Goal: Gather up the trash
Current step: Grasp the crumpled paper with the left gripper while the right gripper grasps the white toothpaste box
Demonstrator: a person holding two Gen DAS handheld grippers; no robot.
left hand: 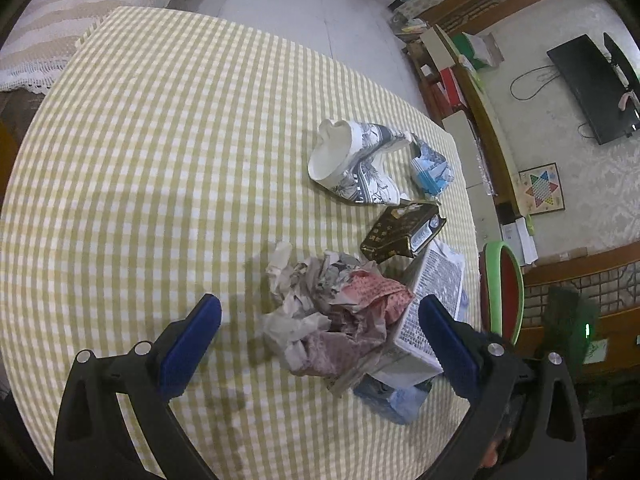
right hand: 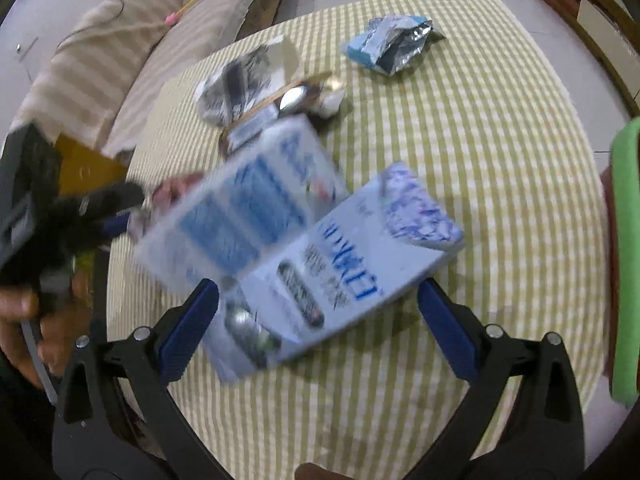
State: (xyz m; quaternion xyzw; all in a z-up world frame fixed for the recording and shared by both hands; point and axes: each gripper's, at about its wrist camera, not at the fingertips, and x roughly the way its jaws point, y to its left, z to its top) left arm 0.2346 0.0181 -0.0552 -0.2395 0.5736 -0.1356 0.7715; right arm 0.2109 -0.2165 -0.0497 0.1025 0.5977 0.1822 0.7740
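Paper and foil rubbish is all on the checked tablecloth (left hand: 160, 140) as far as you can see, so judge the collecting as barely begun: the crumpled paper wad (left hand: 332, 316), the crushed paper cup (left hand: 352, 164), the dark packet (left hand: 400, 232), the foil wrapper (right hand: 394, 40) and the pale blue carton (right hand: 320, 264) all remain to be gathered. Your left gripper (left hand: 320, 344) is spread wide around the wad without touching it, and your right gripper (right hand: 318, 322) stands equally wide at the blurred carton, gripping nothing. The green-rimmed bin (left hand: 504, 288) waits beside the table edge.
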